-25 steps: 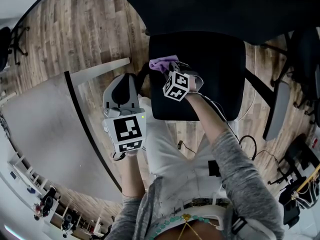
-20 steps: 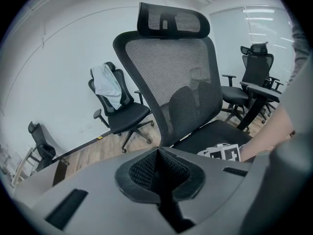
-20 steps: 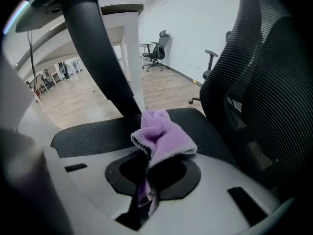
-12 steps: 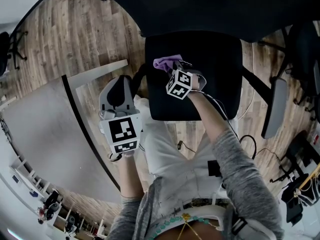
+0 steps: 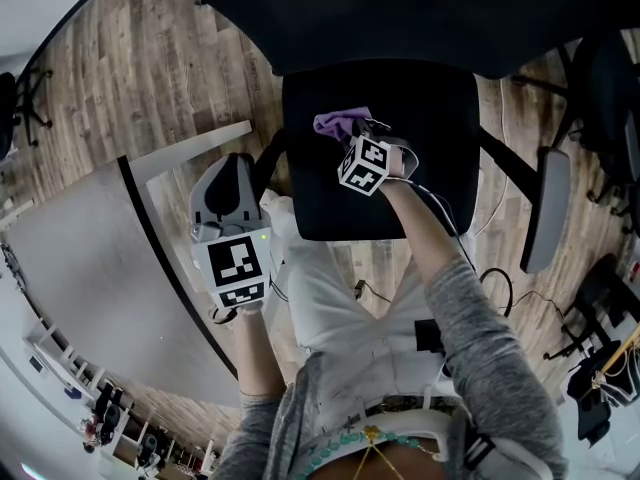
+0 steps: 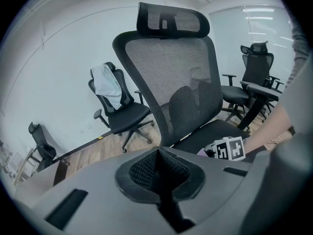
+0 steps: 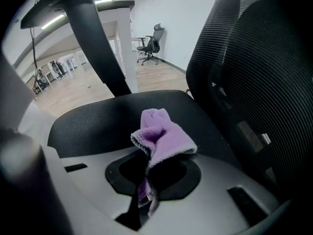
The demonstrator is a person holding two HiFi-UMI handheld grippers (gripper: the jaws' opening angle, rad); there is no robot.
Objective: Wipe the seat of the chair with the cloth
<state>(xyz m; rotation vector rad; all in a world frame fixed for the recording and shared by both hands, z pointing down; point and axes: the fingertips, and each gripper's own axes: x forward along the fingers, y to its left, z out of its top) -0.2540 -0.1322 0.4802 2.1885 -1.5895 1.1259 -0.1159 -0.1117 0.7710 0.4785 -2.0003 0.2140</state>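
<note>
The right claw (image 5: 358,140) is pinched tight on the purple cloth (image 5: 338,123). In the right gripper view its two jaws meet on a lower fold of the cloth (image 7: 164,136), and the rest bunches up and forward over the front of the claw (image 7: 146,182). From the head view, cloth and claw sit over the black seat (image 5: 435,158) of the chair, toward the seat's 10 o'clock corner. Whether the cloth actually presses on the seat (image 7: 93,124) cannot be made out. The mesh backrest (image 7: 254,67) rises at 3 o'clock in the right gripper view.

The left claw (image 5: 232,173) is pressed together with nothing between its jaws; its own view shows the pads (image 6: 146,168) meeting in a closed seam. It hangs off the seat at the seat's 9 o'clock side, over the wooden floor (image 5: 150,78), well apart from the cloth.
</note>
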